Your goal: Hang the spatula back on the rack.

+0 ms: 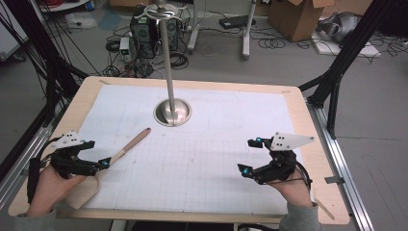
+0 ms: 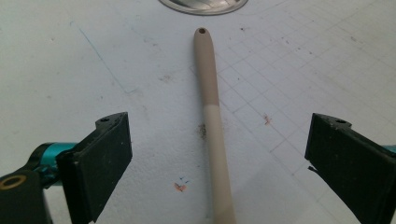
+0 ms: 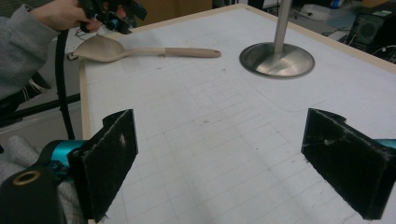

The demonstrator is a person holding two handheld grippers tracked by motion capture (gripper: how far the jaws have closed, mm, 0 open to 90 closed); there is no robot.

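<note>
Above the spoon's handle, we hold the left tool (image 1: 98,163) with its jaws spread wide, one on each side of the shaft and neither touching it. The wooden spoon (image 2: 212,112) lies flat on the white grid sheet (image 1: 202,144), its bowl at the near left edge of the table (image 1: 317,144) under our left hand (image 1: 48,185), its handle running from there toward the steel stand base (image 1: 172,112), with the holed tip stopping short of it.

The handle is thin and round, so we judge that closing off-centre could roll it sideways out of the pads, or pin it against the sheet instead of lifting it. If we grip this near the bowl, the long handle could droop or swing when it leaves the sheet, and a swing toward the stand base could knock the upright pole (image 1: 166,57). The bowl sits right at the sheet's edge, so a push instead of a clean pinch could slide the spoon off the table.

Well to the right of the spoon, our right tool (image 1: 252,156) hangs over bare sheet, jaws apart and holding nothing, too far off to steady it.
</note>
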